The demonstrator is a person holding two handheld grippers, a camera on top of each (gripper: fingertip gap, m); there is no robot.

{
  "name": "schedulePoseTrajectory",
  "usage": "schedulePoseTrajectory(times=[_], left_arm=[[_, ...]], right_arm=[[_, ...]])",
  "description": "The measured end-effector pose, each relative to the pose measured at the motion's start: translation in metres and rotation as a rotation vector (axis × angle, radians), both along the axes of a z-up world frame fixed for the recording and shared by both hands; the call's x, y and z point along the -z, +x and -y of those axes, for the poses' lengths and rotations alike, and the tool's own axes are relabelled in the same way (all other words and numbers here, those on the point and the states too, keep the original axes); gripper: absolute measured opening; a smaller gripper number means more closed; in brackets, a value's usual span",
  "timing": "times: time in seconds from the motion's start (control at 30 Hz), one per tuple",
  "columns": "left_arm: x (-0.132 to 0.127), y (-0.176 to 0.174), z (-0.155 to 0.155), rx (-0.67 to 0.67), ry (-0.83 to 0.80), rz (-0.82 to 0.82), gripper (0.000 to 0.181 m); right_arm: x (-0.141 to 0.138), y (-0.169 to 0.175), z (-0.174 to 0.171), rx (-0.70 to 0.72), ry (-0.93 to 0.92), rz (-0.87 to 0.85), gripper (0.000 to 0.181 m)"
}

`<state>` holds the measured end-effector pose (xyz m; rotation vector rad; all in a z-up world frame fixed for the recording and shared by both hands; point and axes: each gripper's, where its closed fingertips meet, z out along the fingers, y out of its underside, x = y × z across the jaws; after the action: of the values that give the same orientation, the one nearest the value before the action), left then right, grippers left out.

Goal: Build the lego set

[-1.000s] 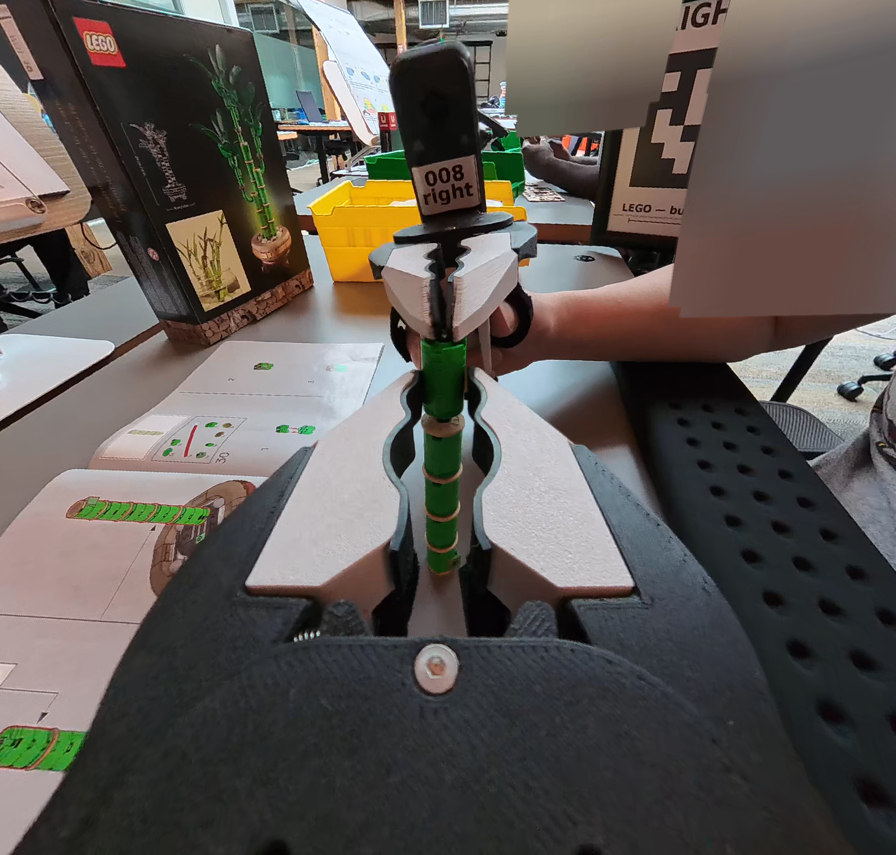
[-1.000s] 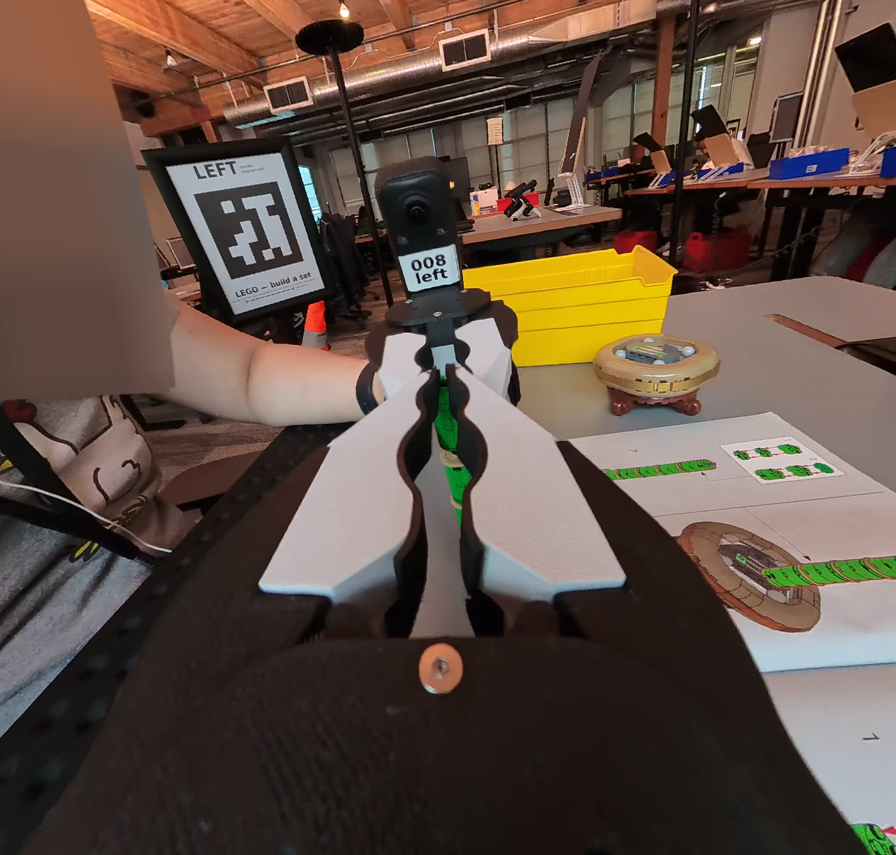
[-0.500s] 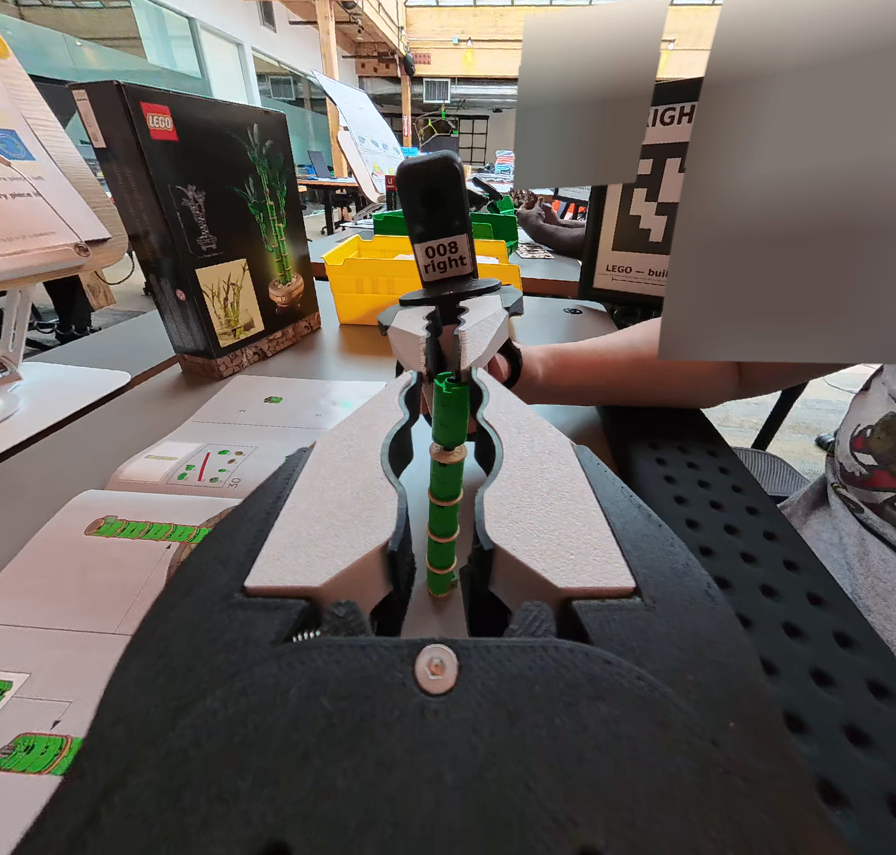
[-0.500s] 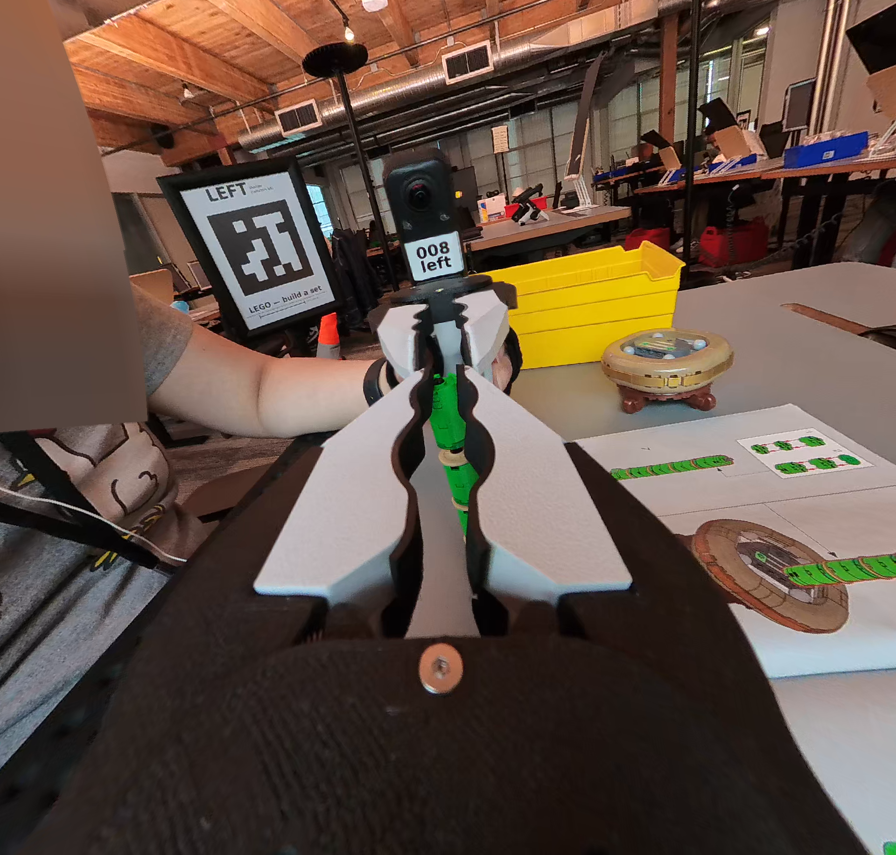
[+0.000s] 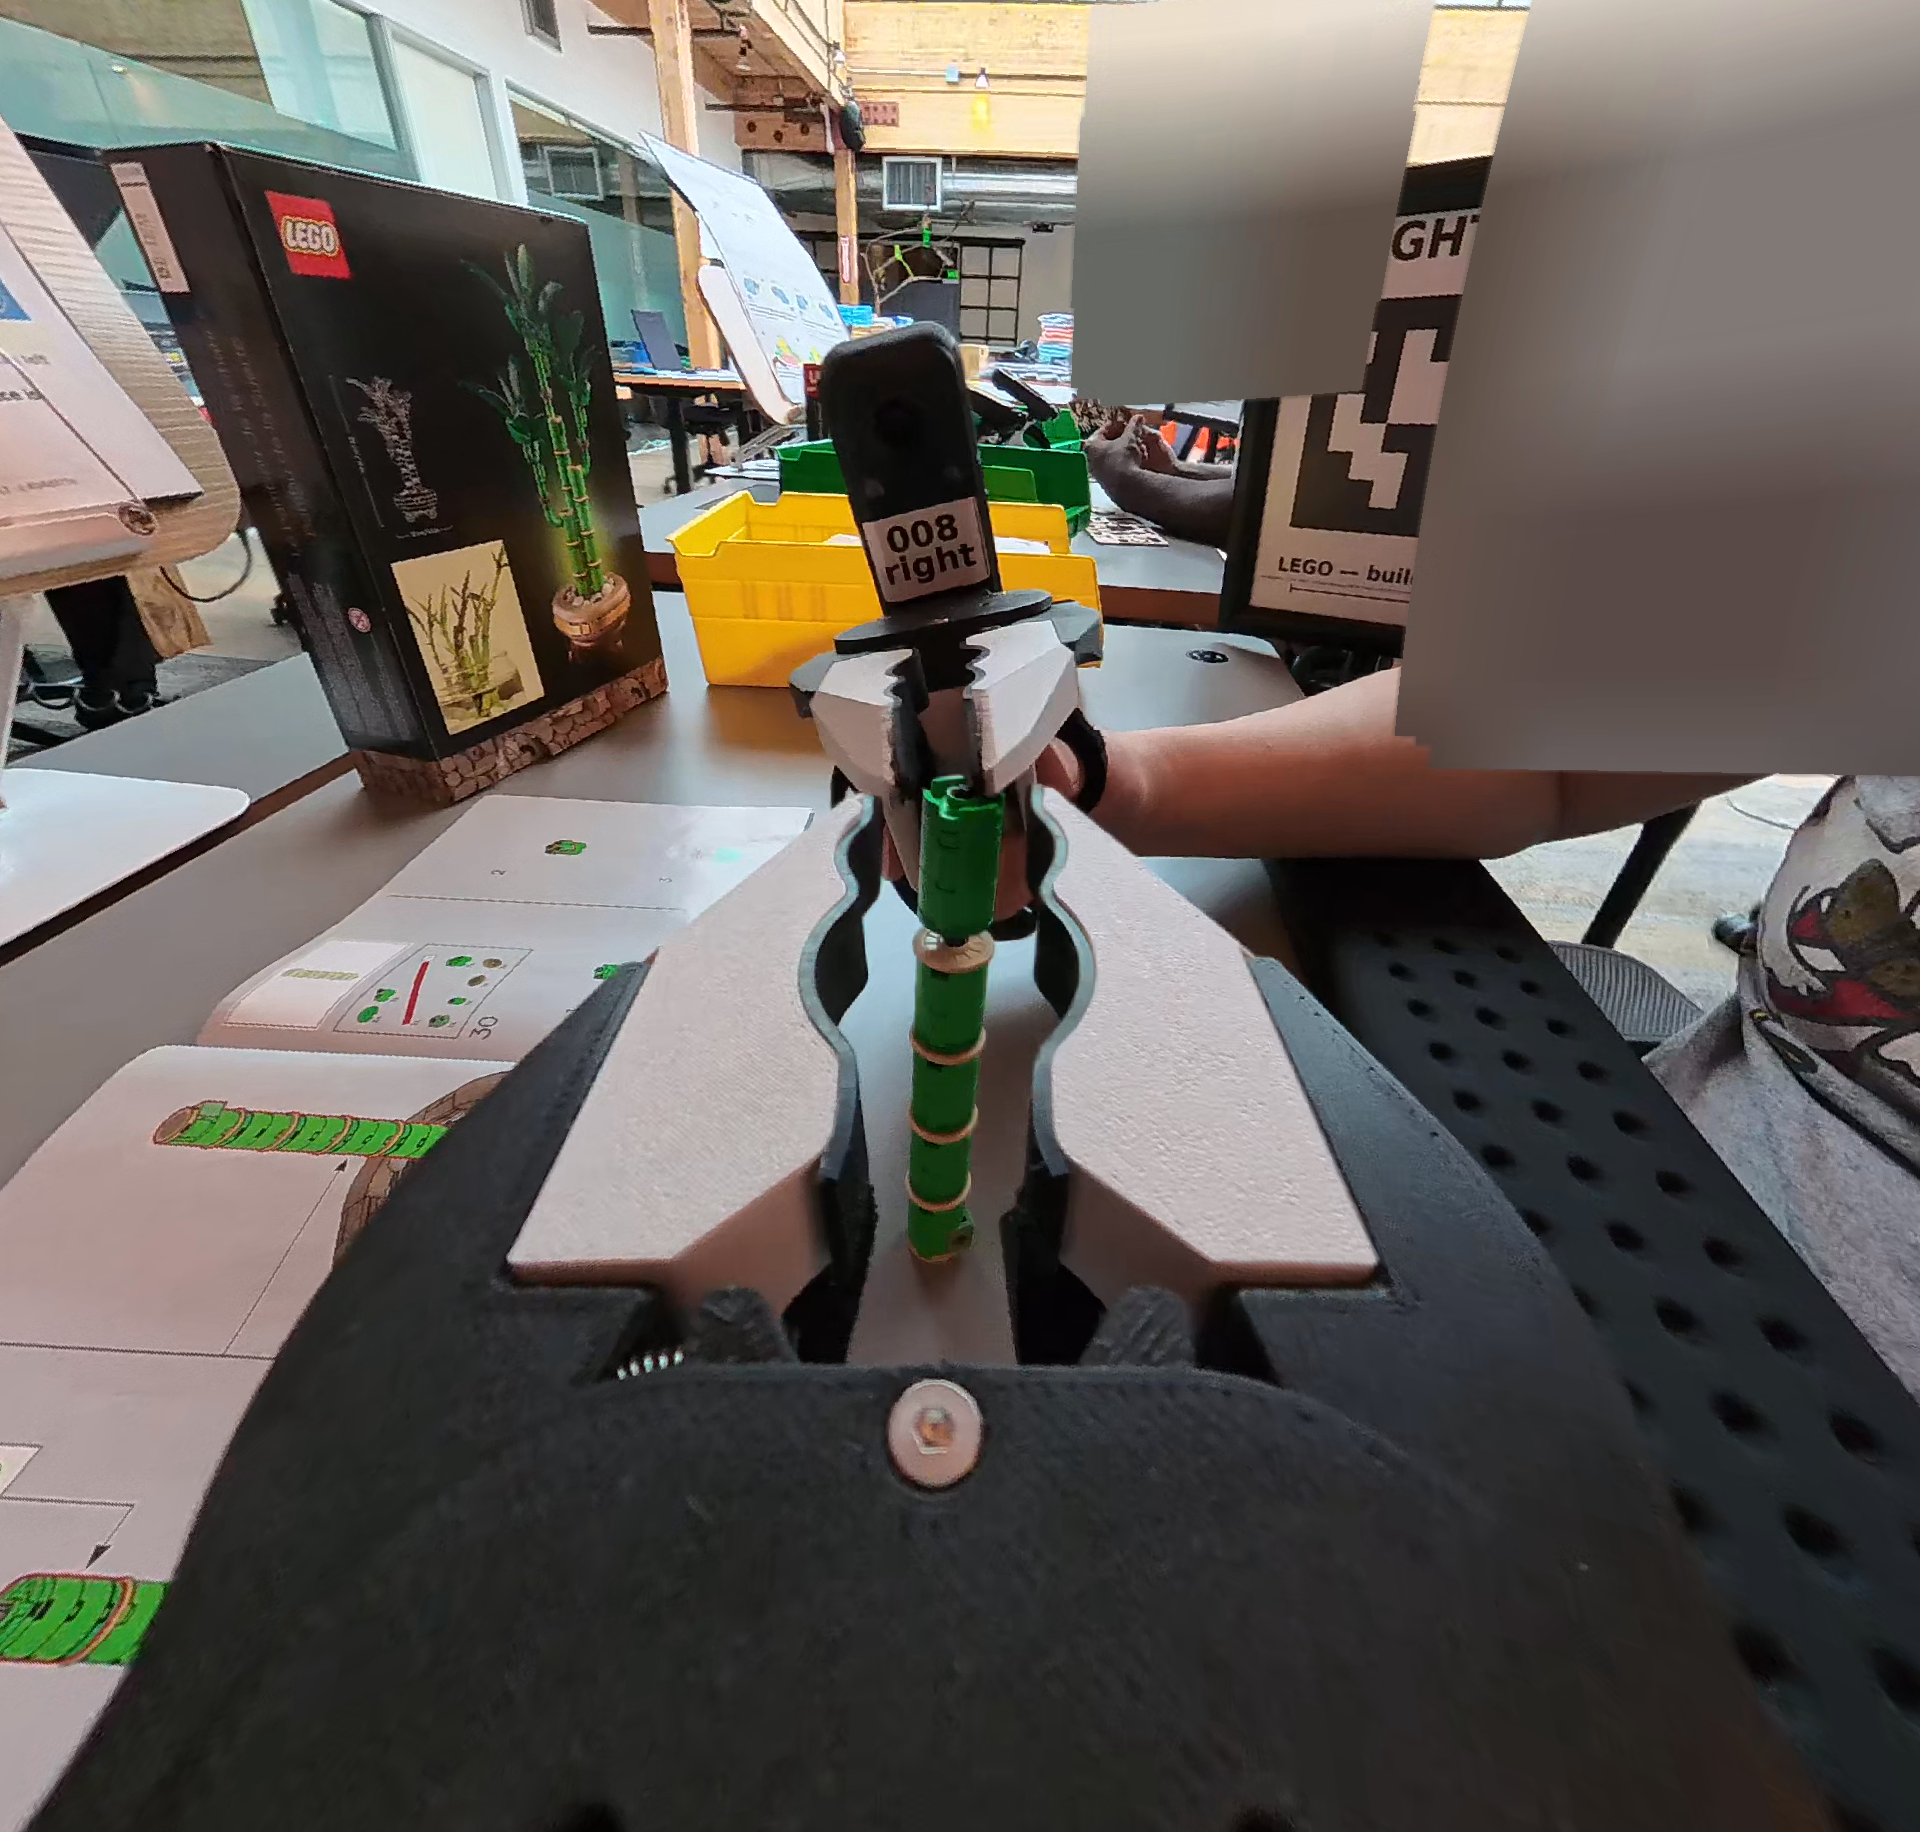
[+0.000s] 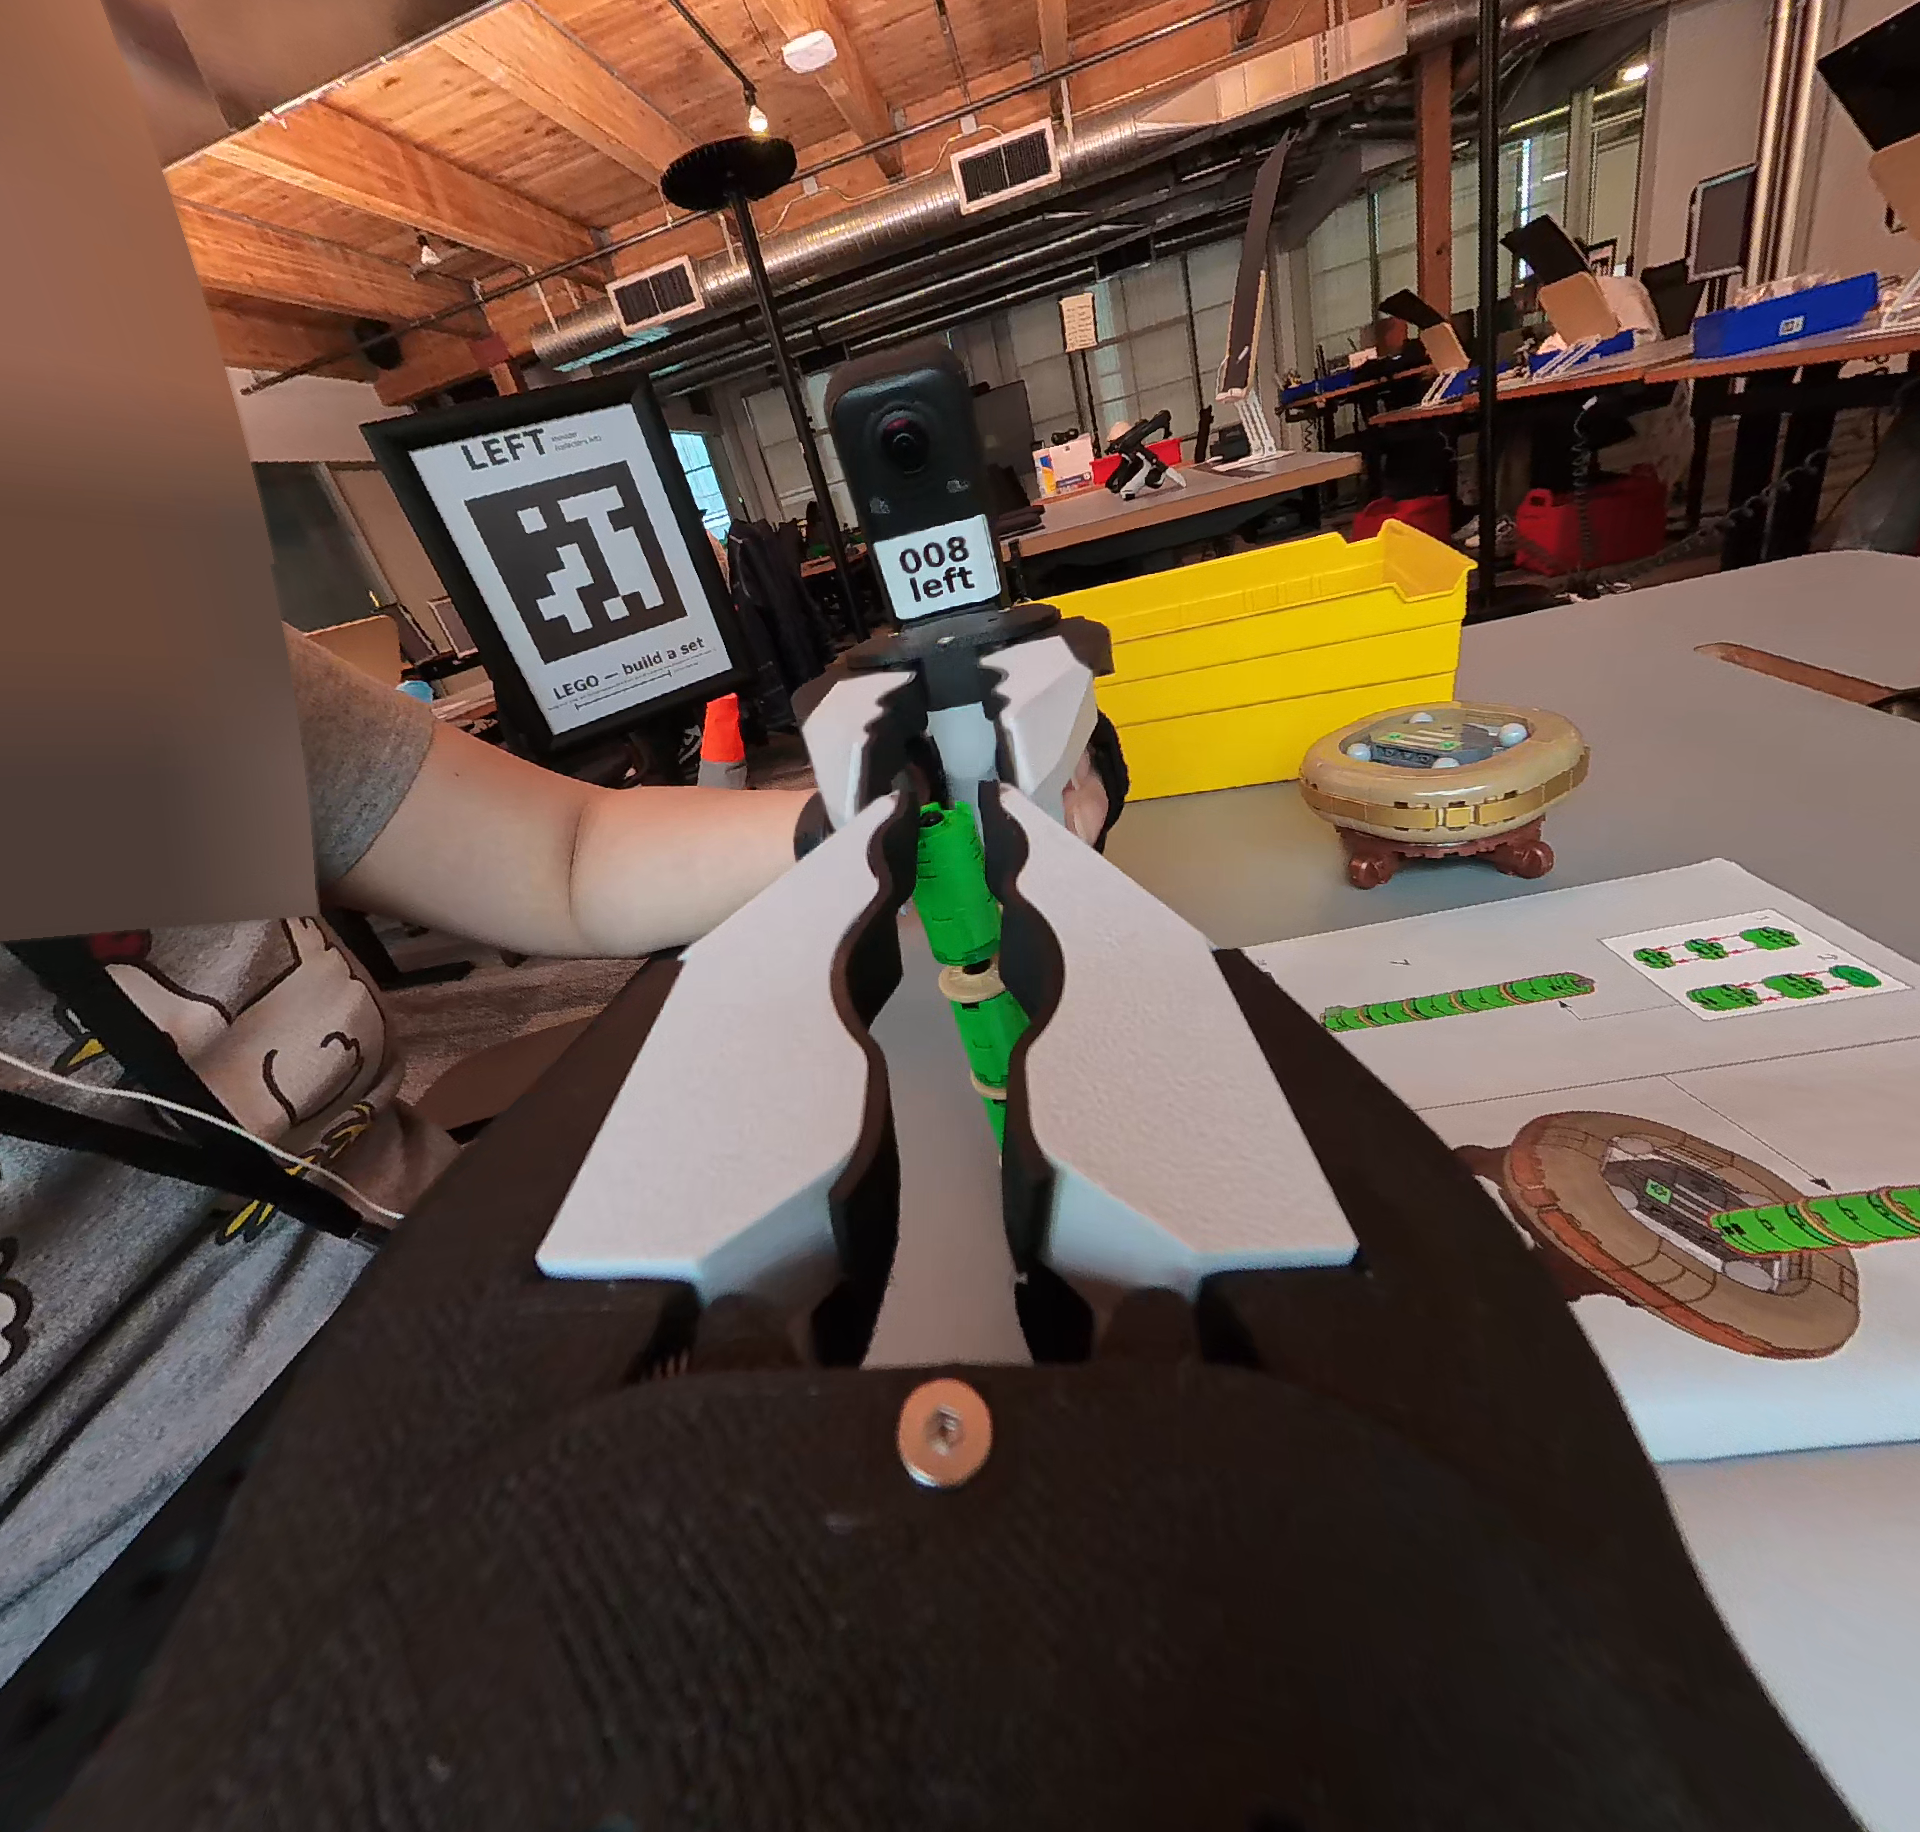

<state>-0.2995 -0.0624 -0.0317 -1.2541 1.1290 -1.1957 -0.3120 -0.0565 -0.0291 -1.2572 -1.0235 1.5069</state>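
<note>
A green bamboo stalk (image 5: pixel 948 1013) of stacked round bricks with tan rings hangs upright between both grippers, which face each other. My left gripper (image 5: pixel 954 826) is shut on its long top piece; the stalk runs down between the fingers. My right gripper (image 6: pixel 945 811) is shut on the very top of the stalk (image 6: pixel 951 889), which slants right below its fingers. The right gripper also shows in the left wrist view (image 5: pixel 940 769), and the left gripper in the right wrist view (image 6: pixel 951 780). A round tan and brown pot base (image 6: pixel 1444 774) stands on the table, apart from both.
The open instruction booklet (image 5: pixel 582 889) lies on the grey table under the grippers, also in the right wrist view (image 6: pixel 1621 1076). A black set box (image 5: pixel 436 473) and a yellow bin (image 5: pixel 769 587) stand behind. A person's forearms (image 5: pixel 1299 774) and a perforated chair back (image 5: pixel 1621 1159) are close. Less than 4 cm separates the two grippers' tips.
Both grippers have risen and tilted up together with the stalk held between them; table and booklet sit lower in view. The stalk's top end now shows.
</note>
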Motion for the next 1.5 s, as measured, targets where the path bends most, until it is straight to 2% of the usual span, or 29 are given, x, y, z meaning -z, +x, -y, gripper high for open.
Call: schedulePoseTrajectory(times=[0.17, 0.3, 0.63, 0.87, 1.5], left_arm=[[0.009, 0.004, 0.001, 0.006, -0.009, -0.036, 0.027], [0.016, 0.012, 0.000, 0.006, -0.008, -0.064, 0.015], [0.016, 0.010, 0.002, 0.018, -0.003, -0.060, 0.015], [0.017, 0.011, 0.002, 0.016, 0.001, -0.060, 0.015], [0.019, 0.016, 0.000, 0.005, -0.032, -0.055, 0.015]], right_arm=[[0.000, 0.001, -0.001, 0.000, -0.008, -0.004, 0.013], [-0.002, 0.002, 0.000, -0.021, -0.031, -0.024, 0.017], [0.004, -0.001, 0.008, -0.039, 0.038, 0.039, 0.020], [0.005, -0.002, 0.006, -0.001, 0.102, 0.085, 0.016], [0.008, -0.003, 0.005, -0.014, 0.066, 0.090, 0.017]])
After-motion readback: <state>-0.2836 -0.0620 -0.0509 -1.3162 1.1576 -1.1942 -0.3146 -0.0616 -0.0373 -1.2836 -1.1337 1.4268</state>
